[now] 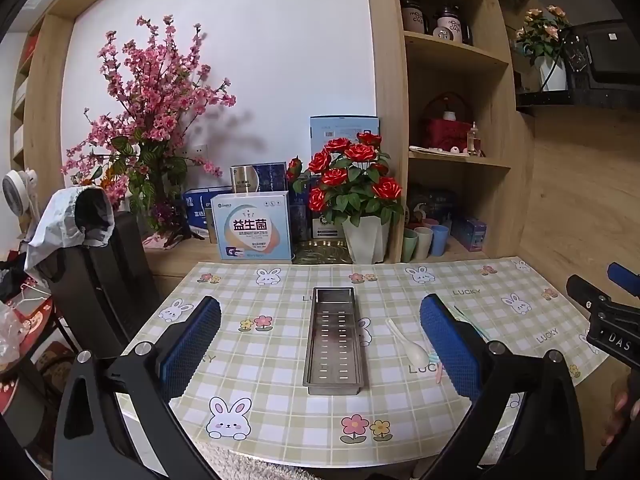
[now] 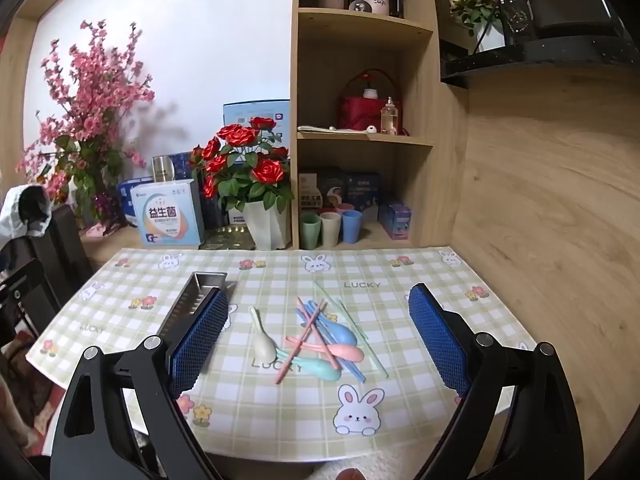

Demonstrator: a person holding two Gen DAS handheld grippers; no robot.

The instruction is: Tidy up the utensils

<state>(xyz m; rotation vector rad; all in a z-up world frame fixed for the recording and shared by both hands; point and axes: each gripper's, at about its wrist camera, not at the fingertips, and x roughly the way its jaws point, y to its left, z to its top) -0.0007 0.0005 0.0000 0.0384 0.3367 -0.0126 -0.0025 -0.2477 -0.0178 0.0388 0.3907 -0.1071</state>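
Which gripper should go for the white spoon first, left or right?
Right. The white spoon lies between the open right gripper's fingers. The left gripper frames the empty metal tray.

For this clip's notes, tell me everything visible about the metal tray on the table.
The metal tray is a long, narrow rectangular trough of brushed, steel-looking metal with a flat outward rim and low upright walls. Its floor has rows of short slots. It looks empty: no utensil lies in it. It sits flat on the checked bunny-print tablecloth, lengthwise away from the camera, left of the white spoon and apart from it. Nothing touches it but the cloth; in the right wrist view a gripper finger hides its near end.
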